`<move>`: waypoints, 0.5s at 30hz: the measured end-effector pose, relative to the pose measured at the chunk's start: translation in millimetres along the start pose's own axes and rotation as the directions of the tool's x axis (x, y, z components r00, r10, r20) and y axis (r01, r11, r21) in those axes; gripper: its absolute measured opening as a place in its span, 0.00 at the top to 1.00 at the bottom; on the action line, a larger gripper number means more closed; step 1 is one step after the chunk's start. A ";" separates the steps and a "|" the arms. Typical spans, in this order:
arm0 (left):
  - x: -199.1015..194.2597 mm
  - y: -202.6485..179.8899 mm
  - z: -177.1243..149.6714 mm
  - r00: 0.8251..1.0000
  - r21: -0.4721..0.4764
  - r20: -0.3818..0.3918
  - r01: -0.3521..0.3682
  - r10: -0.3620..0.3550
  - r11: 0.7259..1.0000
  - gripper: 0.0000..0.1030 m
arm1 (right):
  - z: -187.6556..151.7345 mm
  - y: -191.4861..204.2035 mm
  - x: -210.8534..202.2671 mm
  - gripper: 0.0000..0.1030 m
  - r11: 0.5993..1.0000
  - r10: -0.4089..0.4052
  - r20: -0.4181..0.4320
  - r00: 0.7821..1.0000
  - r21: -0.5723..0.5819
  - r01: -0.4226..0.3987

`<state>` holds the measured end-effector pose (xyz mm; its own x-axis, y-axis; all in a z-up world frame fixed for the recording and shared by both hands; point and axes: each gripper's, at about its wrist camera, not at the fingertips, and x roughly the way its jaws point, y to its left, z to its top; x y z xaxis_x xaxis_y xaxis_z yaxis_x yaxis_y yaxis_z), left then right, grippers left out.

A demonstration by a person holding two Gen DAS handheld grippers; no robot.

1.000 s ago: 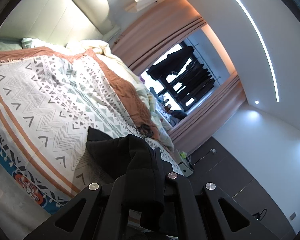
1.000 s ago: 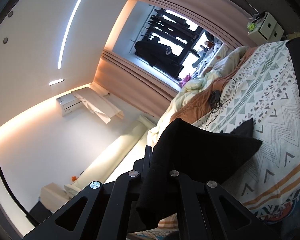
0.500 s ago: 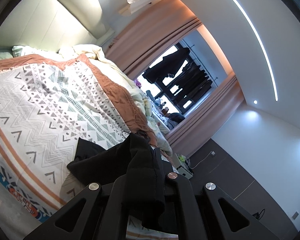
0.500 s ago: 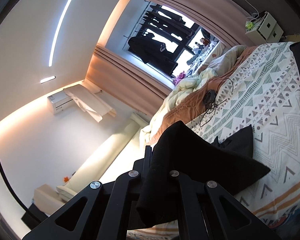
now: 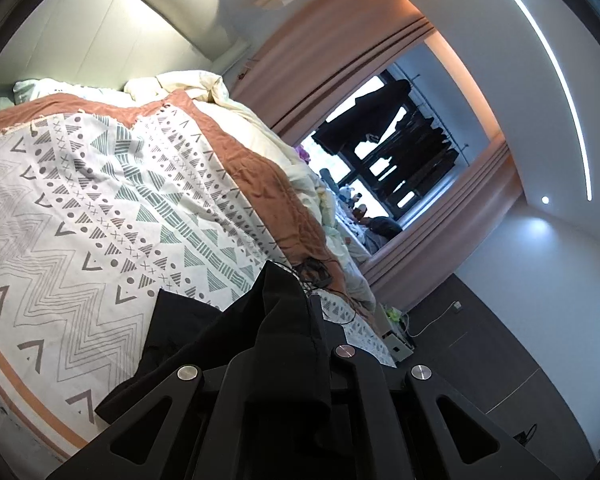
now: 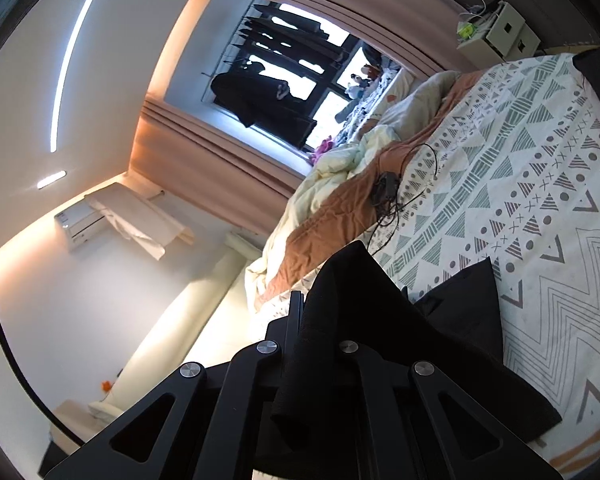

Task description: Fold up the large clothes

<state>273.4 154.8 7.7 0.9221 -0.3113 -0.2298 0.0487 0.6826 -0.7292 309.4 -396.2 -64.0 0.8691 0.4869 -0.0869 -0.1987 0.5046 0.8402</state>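
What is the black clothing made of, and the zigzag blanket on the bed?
The black garment looks like soft matte woven or knit fabric: it drapes limply and shows no shine. The patterned white bedspread seems to be thin printed or woven cotton, flat and matte, with a fringed edge. The exact fibres can't be told.

Bright daylight blows out the window (image 5: pixel 383 168), silhouetting what hangs there; ceiling strips (image 6: pixel 76 52) glare; sharp focus, heavy fisheye bending, black corners.
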 end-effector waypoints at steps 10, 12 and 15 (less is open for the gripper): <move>94.9 30.5 9.9 0.995 -0.003 -0.071 -0.073 0.073 0.997 0.98 | 8.0 -43.3 55.1 0.96 0.993 -0.108 0.000 0.994 0.046 0.108; 113.9 38.3 8.1 0.992 -0.006 -0.087 -0.093 0.092 0.996 0.98 | 6.9 -56.2 66.5 0.96 0.989 -0.138 -0.010 0.990 0.059 0.138; 144.3 57.3 4.2 0.986 -0.030 -0.119 -0.119 0.114 0.992 0.98 | 4.3 -82.7 85.4 0.96 0.979 -0.175 -0.033 0.984 0.099 0.177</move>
<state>410.9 151.8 -64.5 0.8691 -0.3079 -0.3870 -0.0727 0.6945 -0.7159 402.0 -399.5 -138.5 0.8752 0.4143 -0.2496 0.0040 0.5099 0.8602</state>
